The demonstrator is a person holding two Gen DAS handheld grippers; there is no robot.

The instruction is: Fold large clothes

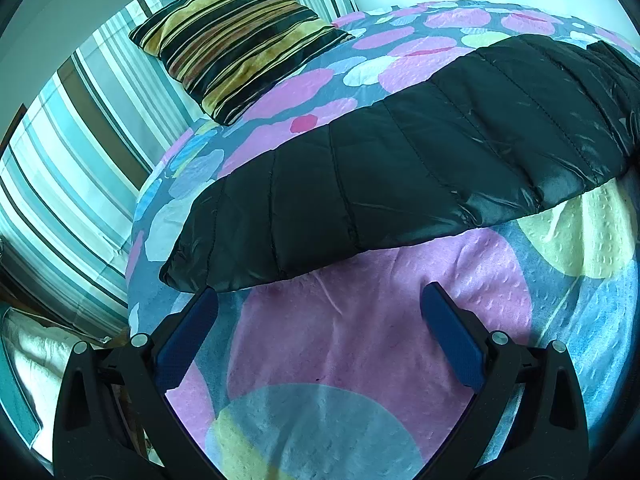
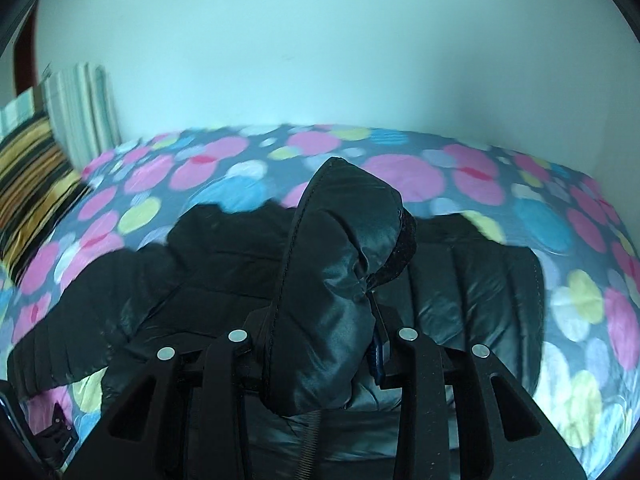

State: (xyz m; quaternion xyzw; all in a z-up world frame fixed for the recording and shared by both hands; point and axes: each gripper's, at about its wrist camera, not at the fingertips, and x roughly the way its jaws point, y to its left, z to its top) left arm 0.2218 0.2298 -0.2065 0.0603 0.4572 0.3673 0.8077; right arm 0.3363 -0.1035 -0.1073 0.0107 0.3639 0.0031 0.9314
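Note:
A black quilted puffer jacket (image 1: 400, 168) lies spread on the bed's polka-dot cover (image 1: 360, 340). My left gripper (image 1: 320, 312) is open and empty, just short of the jacket's near edge, with its blue pads (image 1: 192, 340) over the cover. In the right wrist view my right gripper (image 2: 324, 344) is shut on a bunched part of the jacket (image 2: 332, 288), which stands up between the jaws. The rest of the jacket (image 2: 472, 292) lies flat behind it.
A striped cushion (image 1: 240, 36) lies at the head of the bed, also seen in the right wrist view (image 2: 28, 184). Striped pillows (image 1: 80, 128) lean behind it. A pale wall (image 2: 320, 48) borders the bed's far side. The bed's edge drops off at the left (image 1: 132, 280).

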